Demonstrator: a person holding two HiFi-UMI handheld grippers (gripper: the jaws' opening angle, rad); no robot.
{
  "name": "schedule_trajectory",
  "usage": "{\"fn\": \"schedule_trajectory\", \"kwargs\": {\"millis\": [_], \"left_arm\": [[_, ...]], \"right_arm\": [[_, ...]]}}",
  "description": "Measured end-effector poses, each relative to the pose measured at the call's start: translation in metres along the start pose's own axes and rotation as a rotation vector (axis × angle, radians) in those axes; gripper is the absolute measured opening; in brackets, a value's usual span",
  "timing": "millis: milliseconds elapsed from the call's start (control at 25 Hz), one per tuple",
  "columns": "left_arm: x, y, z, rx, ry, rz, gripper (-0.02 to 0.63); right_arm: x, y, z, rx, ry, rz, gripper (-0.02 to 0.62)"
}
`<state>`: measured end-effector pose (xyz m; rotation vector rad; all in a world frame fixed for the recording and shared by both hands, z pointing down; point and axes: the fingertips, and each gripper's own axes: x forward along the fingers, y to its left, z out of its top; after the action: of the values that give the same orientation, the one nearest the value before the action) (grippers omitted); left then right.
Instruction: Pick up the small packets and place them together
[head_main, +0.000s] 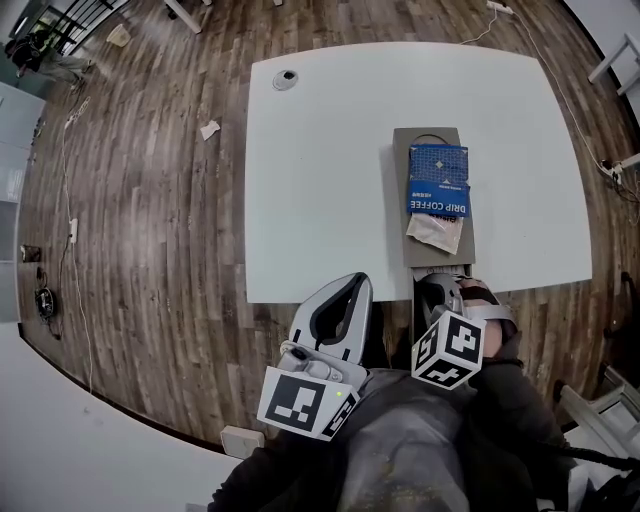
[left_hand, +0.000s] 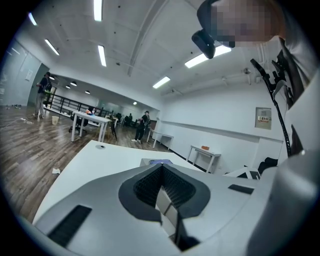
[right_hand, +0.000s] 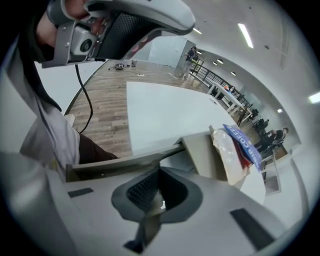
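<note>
Two hand-held grippers hover at the near edge of a white table (head_main: 330, 180) above a wood floor (head_main: 150, 200), seen from the head camera. The left gripper (head_main: 360, 282) reaches just over the table's edge, well left of the packets. Its own view shows the jaws clenched tip to tip with nothing between them (left_hand: 161, 166), pointing across the bare tabletop. The right gripper (head_main: 440, 292) tilts steeply down over the near end of a grey-brown tray (head_main: 425, 140), its jaws also pressed together and empty (right_hand: 159, 171). On the tray, farther from the person, lie the two packets. A blue packet (head_main: 438, 180) printed "DRIP COFFEE" lies flat near the tray's middle, and a pale packet (head_main: 435, 232) lies touching its near edge. From the right gripper view both sit ahead and to the right of the closed jaws, the blue packet (right_hand: 246, 146) against the pale one (right_hand: 227, 152) on the tray (right_hand: 200, 155). Neither gripper touches a packet.
</note>
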<state>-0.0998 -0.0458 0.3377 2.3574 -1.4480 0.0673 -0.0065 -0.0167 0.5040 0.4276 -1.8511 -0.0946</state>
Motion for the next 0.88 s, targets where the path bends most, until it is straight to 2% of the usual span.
{"fn": "schedule_trajectory", "kwargs": {"millis": [280, 560, 880], "left_arm": [[-0.012, -0.038, 0.01, 0.049, -0.05, -0.027, 0.003], [-0.034, -0.096, 0.023, 0.098, -0.119, -0.06, 0.003], [-0.044, -0.122, 0.027, 0.124, -0.153, -0.075, 0.003]], "right_arm": [[-0.05, 0.019, 0.003, 0.012, -0.1, 0.014, 0.005], [-0.131, 0.02, 0.005, -0.014, -0.223, -0.121, 0.006], [-0.166, 0.007, 0.001, -0.011, -0.274, -0.23, 0.005]]}}
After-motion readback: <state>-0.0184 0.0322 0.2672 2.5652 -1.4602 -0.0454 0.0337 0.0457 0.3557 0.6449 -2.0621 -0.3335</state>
